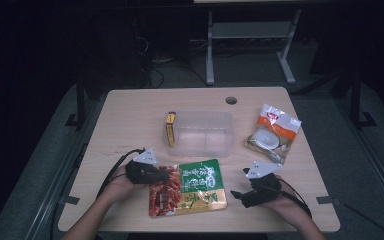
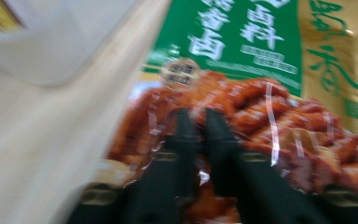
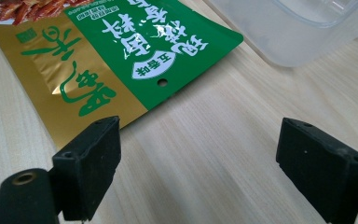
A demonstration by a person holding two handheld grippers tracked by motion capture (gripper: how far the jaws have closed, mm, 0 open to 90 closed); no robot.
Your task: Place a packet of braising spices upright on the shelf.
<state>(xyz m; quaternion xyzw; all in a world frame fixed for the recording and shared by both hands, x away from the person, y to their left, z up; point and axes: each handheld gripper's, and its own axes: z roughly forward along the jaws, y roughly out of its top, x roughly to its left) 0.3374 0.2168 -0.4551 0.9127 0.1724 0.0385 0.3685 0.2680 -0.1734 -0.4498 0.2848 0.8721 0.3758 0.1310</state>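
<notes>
A green and gold snack bag (image 1: 195, 187) with a red meat picture lies flat near the table's front edge. My left gripper (image 1: 166, 176) rests over the bag's left, red end. In the blurred left gripper view its black jaws (image 2: 200, 121) stand a narrow gap apart above the meat picture (image 2: 261, 107), with the bag's surface showing through the gap. My right gripper (image 1: 240, 184) lies on the table just right of the bag. Its jaws (image 3: 198, 158) stand wide open with only bare wood between them, the bag's green corner (image 3: 121, 51) just ahead.
A clear plastic container (image 1: 200, 132) sits mid-table behind the bag, also ahead of the right gripper (image 3: 298, 28). A small yellow box (image 1: 170, 128) stands against its left wall. An orange and white bag (image 1: 274, 132) lies at the right. A cable hole (image 1: 231, 100) is at the back.
</notes>
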